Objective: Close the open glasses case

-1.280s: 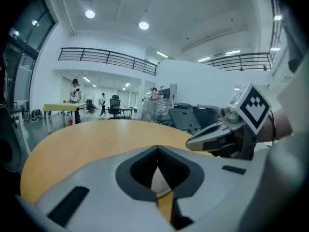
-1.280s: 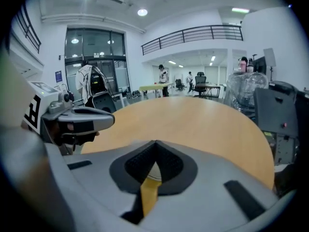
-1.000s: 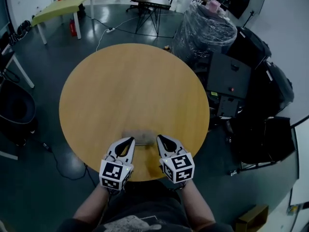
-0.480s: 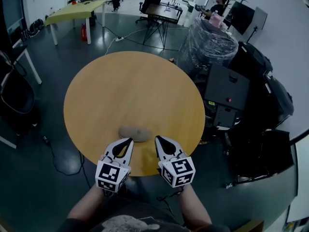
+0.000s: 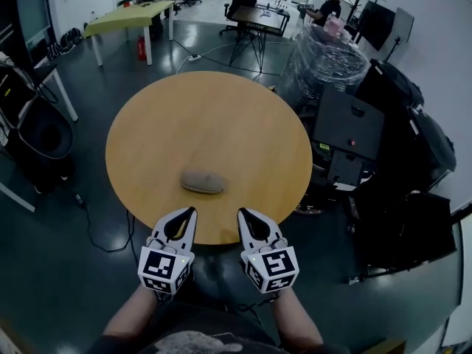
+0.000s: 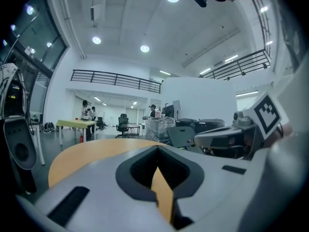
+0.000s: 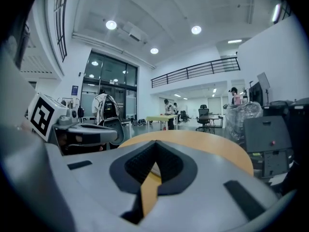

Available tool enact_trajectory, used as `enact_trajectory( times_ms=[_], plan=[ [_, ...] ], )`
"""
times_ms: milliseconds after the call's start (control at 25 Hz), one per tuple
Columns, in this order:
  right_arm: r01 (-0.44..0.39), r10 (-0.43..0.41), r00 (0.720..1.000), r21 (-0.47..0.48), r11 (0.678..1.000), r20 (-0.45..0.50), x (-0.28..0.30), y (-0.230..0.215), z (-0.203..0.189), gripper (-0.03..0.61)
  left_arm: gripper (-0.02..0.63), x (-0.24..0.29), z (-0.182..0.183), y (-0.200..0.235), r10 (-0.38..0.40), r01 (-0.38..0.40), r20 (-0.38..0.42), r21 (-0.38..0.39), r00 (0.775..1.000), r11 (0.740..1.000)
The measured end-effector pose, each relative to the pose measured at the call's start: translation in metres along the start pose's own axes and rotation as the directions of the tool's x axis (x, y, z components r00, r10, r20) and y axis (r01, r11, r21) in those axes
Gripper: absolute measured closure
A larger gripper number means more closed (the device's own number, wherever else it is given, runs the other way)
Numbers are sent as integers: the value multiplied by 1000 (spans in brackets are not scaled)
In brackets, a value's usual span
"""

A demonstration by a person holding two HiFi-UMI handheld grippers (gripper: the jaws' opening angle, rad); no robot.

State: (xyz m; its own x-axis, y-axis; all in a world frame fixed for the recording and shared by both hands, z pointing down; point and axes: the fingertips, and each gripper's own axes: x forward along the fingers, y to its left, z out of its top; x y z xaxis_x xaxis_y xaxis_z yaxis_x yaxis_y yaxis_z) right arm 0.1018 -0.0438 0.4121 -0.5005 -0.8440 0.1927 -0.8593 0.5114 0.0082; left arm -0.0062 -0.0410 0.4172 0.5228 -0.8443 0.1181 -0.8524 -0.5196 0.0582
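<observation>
A grey-brown oval glasses case lies on the round wooden table, toward its near side, with its lid down. My left gripper and right gripper hover side by side at the table's near edge, short of the case and not touching it. Both have their jaws together and hold nothing. In the left gripper view the left gripper shows only a thin sliver of tabletop between its jaws. The right gripper looks the same over the tabletop. I cannot make out the case in either gripper view.
A plastic-wrapped bundle and dark equipment cases stand close to the table's right. A black chair and a floor cable are at the left. A green table and people stand far back.
Both grippers have drawn back from either side of the case to the table's near edge. The case has stayed in place on the table.
</observation>
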Motion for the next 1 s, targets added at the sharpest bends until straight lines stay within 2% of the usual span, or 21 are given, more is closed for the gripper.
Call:
enact_trajectory(
  times_ms=[560, 760, 1000],
  plan=[
    [-51, 51, 999, -42, 998, -1, -101, 34, -23, 591, 606, -77, -4, -79, 30, -29, 39, -17, 999, 999],
    [-60, 60, 998, -28, 998, 2, -120, 42, -31, 591, 606, -96, -7, -92, 47, -46, 67, -13, 997, 999],
    [-88, 88, 996, -28, 996, -15, -125, 54, -42, 591, 606, -108, -16, -100, 48, -48, 39, -7, 998, 999]
  ],
)
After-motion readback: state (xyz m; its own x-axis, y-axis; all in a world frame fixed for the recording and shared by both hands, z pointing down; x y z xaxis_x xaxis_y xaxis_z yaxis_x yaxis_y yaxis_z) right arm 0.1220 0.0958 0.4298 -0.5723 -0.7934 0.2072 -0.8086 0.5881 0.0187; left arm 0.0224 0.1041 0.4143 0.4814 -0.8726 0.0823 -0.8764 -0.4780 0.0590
